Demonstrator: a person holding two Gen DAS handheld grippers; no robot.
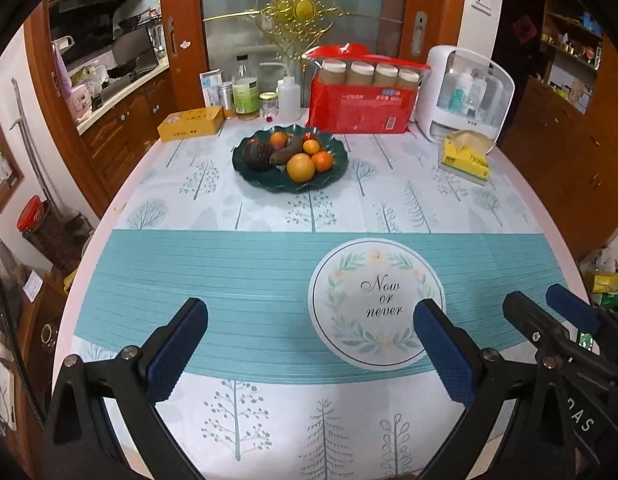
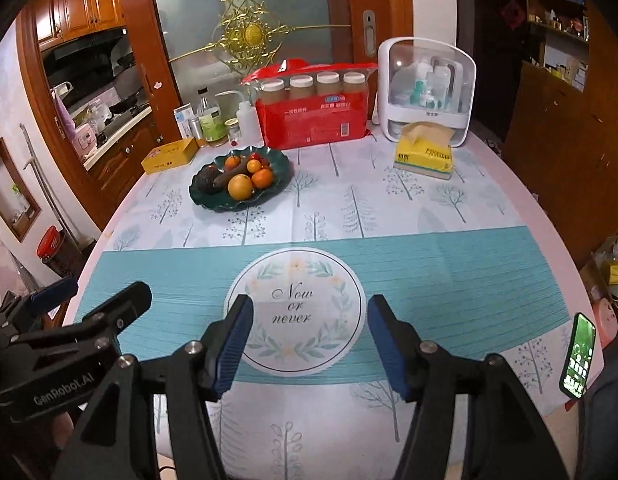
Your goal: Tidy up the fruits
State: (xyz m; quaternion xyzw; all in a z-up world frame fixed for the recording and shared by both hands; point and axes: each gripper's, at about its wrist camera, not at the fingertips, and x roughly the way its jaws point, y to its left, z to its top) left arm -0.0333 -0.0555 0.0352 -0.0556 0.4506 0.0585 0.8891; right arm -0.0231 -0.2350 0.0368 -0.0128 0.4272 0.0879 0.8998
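While both hover over near table edge, left gripper (image 1: 311, 346) jaws wide apart, empty; right gripper (image 2: 309, 346) jaws apart, empty. Fruits (image 1: 295, 152) piled in dark green scalloped plate (image 1: 333, 174), far side of tree-print tablecloth (image 1: 269, 248).

The left tool (image 1: 311, 342) hangs over the near edge of the desk (image 1: 269, 272), tilted downward, its two blue-padded fingers (image 1: 173, 354) spread wide with nothing between them. The right tool (image 2: 309, 344) hovers just beside it on the right, over the same near edge and tilted down alike, its fingers (image 2: 233, 344) parted and holding nothing. The two tools stand side by side, apart from each other.
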